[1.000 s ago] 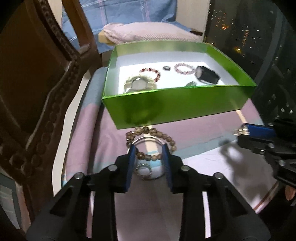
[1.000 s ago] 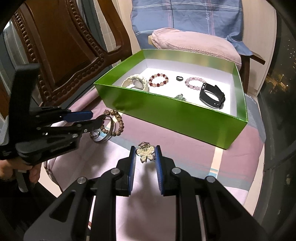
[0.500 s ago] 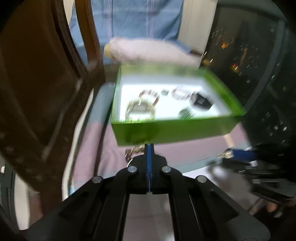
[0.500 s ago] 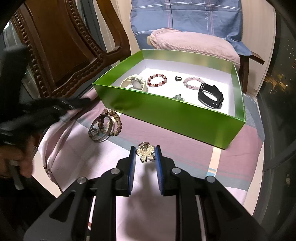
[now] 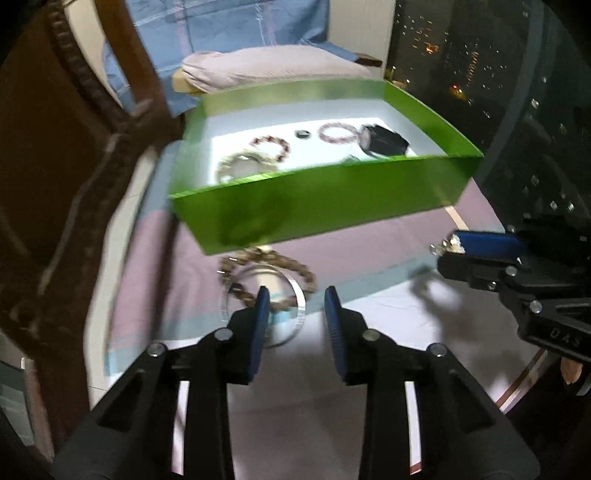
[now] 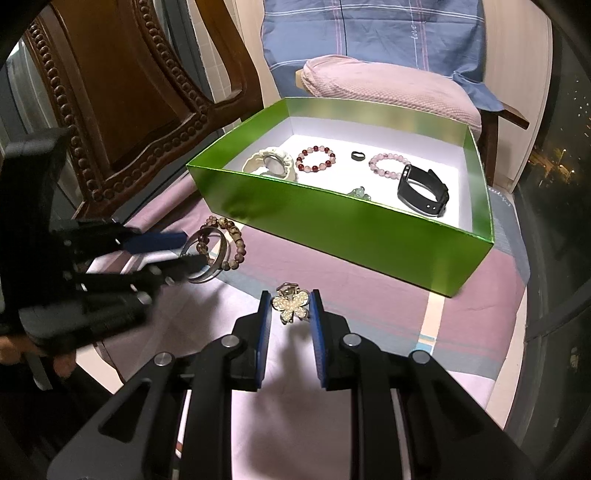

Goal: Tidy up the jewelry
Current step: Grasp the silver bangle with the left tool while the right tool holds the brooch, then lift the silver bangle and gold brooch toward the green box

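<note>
A green box (image 6: 343, 221) (image 5: 325, 206) on the pink cloth holds a cream watch (image 6: 271, 166), a red bead bracelet (image 6: 316, 159), a pink bead bracelet (image 6: 388, 165), a dark ring (image 6: 357, 155) and a black band (image 6: 423, 190). A brown bead bracelet (image 5: 291, 264) (image 6: 232, 240) and a silver bangle (image 5: 262, 306) (image 6: 210, 254) lie in front of the box. My left gripper (image 5: 297, 306) is open over the bangle, its left pad (image 5: 263, 306) at the beads. My right gripper (image 6: 290, 308) is shut on a pearl flower clip (image 6: 291, 304), which also shows in the left wrist view (image 5: 447, 245).
A carved wooden chair back (image 6: 122, 96) stands to the left. A pink cushion (image 6: 391, 96) and blue checked fabric (image 6: 369, 33) lie behind the box. A dark window (image 5: 498, 74) is on the right. The cloth's front part (image 6: 295, 406) is pale.
My left gripper was open around the bangle, then shut and pulled back half a second ago, and now stands open over the bangle again. The right gripper holds the clip still.
</note>
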Demonstrator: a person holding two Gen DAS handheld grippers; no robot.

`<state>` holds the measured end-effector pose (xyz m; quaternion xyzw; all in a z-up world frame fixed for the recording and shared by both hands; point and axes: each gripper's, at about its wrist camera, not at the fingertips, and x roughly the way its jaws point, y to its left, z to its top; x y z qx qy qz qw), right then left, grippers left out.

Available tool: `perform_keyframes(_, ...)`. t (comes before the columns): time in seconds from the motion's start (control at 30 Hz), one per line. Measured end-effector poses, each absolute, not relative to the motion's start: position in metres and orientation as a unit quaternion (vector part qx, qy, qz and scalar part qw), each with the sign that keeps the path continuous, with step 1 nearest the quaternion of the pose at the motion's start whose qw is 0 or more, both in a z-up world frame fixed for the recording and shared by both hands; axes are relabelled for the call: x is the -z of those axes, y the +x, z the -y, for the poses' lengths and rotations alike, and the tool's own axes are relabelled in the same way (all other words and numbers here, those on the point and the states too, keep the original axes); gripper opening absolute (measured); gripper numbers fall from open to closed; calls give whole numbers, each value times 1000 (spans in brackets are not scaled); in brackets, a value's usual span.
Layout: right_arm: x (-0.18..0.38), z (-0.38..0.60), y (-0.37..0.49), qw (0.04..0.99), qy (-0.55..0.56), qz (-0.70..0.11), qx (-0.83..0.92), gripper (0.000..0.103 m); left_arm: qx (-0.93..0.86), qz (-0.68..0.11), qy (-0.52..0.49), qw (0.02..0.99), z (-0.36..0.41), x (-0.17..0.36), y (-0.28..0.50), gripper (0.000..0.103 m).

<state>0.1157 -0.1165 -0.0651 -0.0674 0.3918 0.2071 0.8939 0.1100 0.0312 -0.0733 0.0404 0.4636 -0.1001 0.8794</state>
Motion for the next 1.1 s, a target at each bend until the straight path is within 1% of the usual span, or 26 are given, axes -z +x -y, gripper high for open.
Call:
perform_keyframes(0.03, 65, 117, 115, 894, -68, -392, -207, 21, 103, -470, 42, 876, -28, 77, 112, 23)
perform_keyframes(0.17, 65, 121, 117, 894, -65, -393, -205, 21, 100, -491, 51, 864, -20, 93, 118, 16)
perform_keyframes(0.23, 64, 122, 117, 895, -64, -392, -204, 21, 94, -501, 50, 859, -20, 99, 121, 5)
perform_keyframes(0.3, 63, 122, 117, 895, -63, -390, -205, 21, 92, -503, 47, 858, -21, 100, 122, 3)
perform_keyframes(0.37, 63, 122, 116, 896, -62, -390, -205, 21, 98, -500, 45, 859, -20, 96, 121, 3)
perform_keyframes(0.47, 62, 123, 116, 897, -61, -387, -204, 21, 98, -469, 29, 877, -25, 76, 114, 3)
perform_keyframes(0.53, 60, 125, 115, 899, -58, -383, -202, 21, 105, -434, 2, 895, -34, 52, 107, 3)
perform_keyframes(0.67, 52, 132, 112, 908, -46, -367, -198, 21, 134, -326, -70, 933, -64, -5, 82, 3)
perform_keyframes(0.73, 48, 134, 109, 913, -40, -356, -197, 21, 145, -293, -106, 939, -77, -18, 78, 3)
perform_keyframes(0.83, 42, 133, 106, 919, -35, -340, -196, 21, 143, -293, -128, 937, -88, -15, 80, 3)
perform_keyframes(0.97, 39, 130, 107, 923, -34, -332, -194, 21, 132, -334, -108, 927, -77, 4, 89, 3)
perform_keyframes(1.1, 39, 129, 107, 924, -33, -331, -191, 21, 141, -348, -92, 922, -69, 9, 86, 3)
